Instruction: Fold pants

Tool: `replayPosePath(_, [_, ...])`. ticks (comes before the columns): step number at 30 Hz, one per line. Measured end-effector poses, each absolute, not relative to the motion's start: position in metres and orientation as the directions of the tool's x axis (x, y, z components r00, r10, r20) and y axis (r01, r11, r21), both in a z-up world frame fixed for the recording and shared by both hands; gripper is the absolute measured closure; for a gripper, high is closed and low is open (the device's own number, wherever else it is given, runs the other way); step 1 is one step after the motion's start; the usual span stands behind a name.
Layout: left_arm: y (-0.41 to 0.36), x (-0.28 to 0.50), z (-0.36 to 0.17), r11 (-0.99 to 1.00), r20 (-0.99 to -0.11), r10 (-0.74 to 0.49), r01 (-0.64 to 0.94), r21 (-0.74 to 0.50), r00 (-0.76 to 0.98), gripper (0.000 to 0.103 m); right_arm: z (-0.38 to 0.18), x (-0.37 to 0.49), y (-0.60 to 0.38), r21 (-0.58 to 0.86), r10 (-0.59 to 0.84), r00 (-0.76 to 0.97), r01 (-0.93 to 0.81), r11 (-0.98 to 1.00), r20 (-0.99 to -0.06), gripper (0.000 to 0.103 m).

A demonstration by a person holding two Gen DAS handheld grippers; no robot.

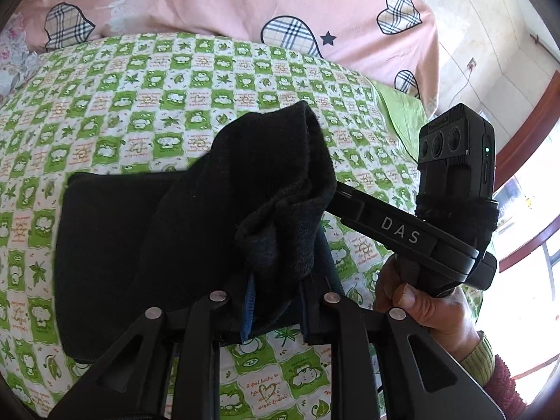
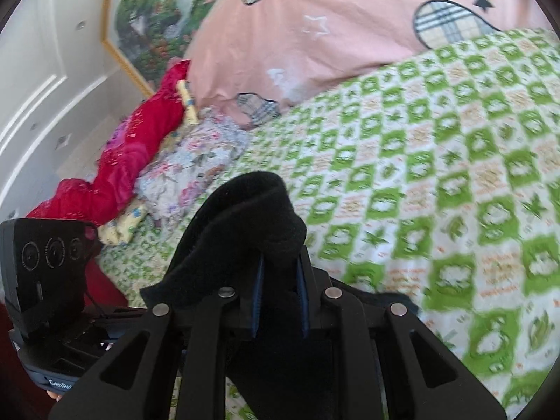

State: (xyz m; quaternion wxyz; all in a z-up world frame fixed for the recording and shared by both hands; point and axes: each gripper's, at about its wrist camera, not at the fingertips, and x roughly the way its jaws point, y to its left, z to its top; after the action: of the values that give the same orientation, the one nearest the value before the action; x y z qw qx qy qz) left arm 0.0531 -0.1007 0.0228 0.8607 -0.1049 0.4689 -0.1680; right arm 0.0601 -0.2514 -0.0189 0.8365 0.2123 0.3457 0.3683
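The black pants (image 1: 140,245) lie partly folded on the green-and-white checked bedspread (image 1: 140,105). My left gripper (image 1: 276,301) is shut on a bunched end of the pants and holds it above the flat part. The right gripper's body, marked DAS (image 1: 402,231), reaches in from the right, its tips hidden in the same bunch. In the right wrist view my right gripper (image 2: 280,297) is shut on the black pants (image 2: 252,217), which drape over its blue-padded fingers (image 2: 258,301). The left gripper's camera unit (image 2: 45,273) is at the lower left.
A pink quilt with plaid hearts (image 1: 280,0) lies along the far side of the bed. Red and floral bedding (image 2: 140,147) is piled at the left by a framed picture (image 2: 147,24). A hand in a green cuff (image 1: 437,301) holds the right gripper.
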Motion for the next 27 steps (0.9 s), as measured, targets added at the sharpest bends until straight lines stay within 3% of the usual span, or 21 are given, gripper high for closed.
replayPosePath(7, [-0.109,0.049,0.013,0.911,-0.777,-0.413,0.234,-0.341,0.475,0.075,-0.022,0.038,-0.279,0.642,0.699,0.579,-0.354,0.680,-0.420,0.084])
replayPosePath(9, [-0.110,0.047,0.012,0.902,-0.776,-0.430,0.251,-0.350,0.462,0.068,-0.022,0.032,-0.284,0.653,0.682,0.601,-0.324,0.684,-0.417,0.083])
replayPosePath(11, [-0.110,0.042,0.012,0.889,-0.770,-0.455,0.271,-0.369,0.447,0.063,-0.022,0.025,-0.290,0.664,0.655,0.629,-0.280,0.693,-0.418,0.070])
replayPosePath(13, [-0.111,0.038,0.014,0.884,-0.766,-0.465,0.284,-0.372,0.444,0.060,-0.020,0.018,-0.295,0.673,0.620,0.666,-0.234,0.702,-0.416,0.033])
replayPosePath(17, [-0.106,0.027,0.024,0.880,-0.753,-0.472,0.299,-0.369,0.459,0.054,-0.014,0.004,-0.299,0.686,0.595,0.702,-0.210,0.697,-0.390,0.030])
replayPosePath(27, [-0.048,0.015,0.043,0.895,-0.731,-0.442,0.202,-0.398,0.519,0.043,0.016,-0.012,-0.265,0.553,0.481,0.740,-0.178,0.814,-0.470,0.019])
